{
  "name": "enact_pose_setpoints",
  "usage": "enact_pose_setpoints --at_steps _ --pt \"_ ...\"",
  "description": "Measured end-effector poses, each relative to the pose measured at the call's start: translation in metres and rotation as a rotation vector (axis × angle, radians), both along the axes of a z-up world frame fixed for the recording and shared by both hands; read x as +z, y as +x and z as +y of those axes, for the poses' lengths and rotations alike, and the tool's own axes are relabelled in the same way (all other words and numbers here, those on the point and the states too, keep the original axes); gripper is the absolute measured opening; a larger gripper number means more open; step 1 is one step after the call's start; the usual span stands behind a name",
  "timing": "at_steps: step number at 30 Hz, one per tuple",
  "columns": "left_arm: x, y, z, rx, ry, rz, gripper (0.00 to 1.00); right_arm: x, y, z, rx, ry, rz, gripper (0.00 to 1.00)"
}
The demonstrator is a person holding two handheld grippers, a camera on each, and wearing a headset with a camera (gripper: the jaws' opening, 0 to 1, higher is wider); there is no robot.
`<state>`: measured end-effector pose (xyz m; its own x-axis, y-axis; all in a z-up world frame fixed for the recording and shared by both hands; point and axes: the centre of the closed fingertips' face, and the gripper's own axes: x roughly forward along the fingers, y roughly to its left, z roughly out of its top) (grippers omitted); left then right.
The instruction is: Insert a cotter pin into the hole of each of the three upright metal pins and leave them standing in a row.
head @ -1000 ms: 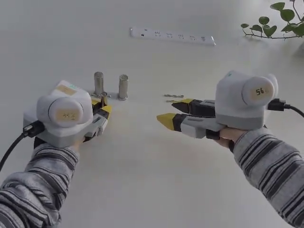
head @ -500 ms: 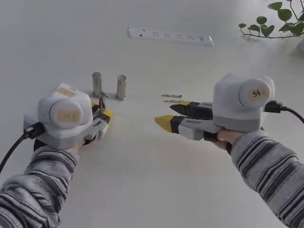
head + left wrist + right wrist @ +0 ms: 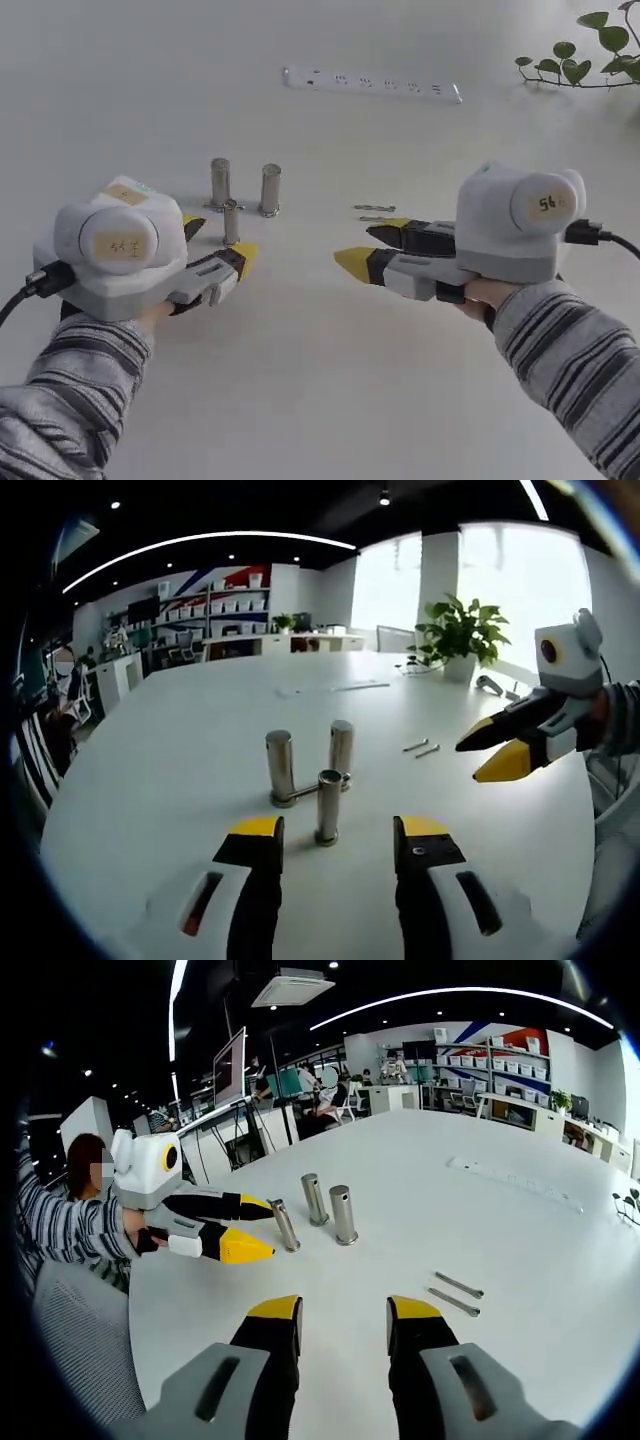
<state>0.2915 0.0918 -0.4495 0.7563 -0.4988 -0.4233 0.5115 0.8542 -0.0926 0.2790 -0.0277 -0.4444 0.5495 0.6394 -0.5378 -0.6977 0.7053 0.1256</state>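
Note:
Three upright metal pins stand on the white table: two side by side at the back, and a shorter-looking third pin in front of them. A thin cotter pin crosses the foot of the back left pin. My left gripper is open, its fingers on either side of the front pin and a little short of it, not touching. Two loose cotter pins lie to the right. Just behind them my right gripper hovers open, holding nothing.
A white power strip lies at the far side of the table. Plant leaves reach in at the far right. Bare tabletop spreads between and in front of the grippers.
My left gripper was shut on the third metal pin; it has since opened and drawn back, leaving that pin standing free in front of the other two. The right gripper has barely moved.

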Motion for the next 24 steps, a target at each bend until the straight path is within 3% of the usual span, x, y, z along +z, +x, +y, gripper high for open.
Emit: enact_pose_setpoints --at_steps 4,11,16,24 --pt "0.011 -0.005 0.001 -0.005 -0.002 -0.012 0.50 0.005 0.005 0.006 -0.007 0.029 -0.010 0.30" --pt "0.026 -0.015 0.005 -0.006 -0.016 -0.024 0.59 0.007 0.019 0.018 0.009 0.023 -0.039 0.32" --pt "0.030 -0.027 0.007 -0.015 -0.028 -0.006 0.66 0.008 0.035 0.030 0.019 0.027 -0.054 0.34" --pt "0.034 -0.041 0.008 -0.025 -0.022 -0.013 0.76 0.003 0.056 0.053 0.043 0.022 -0.055 0.33"
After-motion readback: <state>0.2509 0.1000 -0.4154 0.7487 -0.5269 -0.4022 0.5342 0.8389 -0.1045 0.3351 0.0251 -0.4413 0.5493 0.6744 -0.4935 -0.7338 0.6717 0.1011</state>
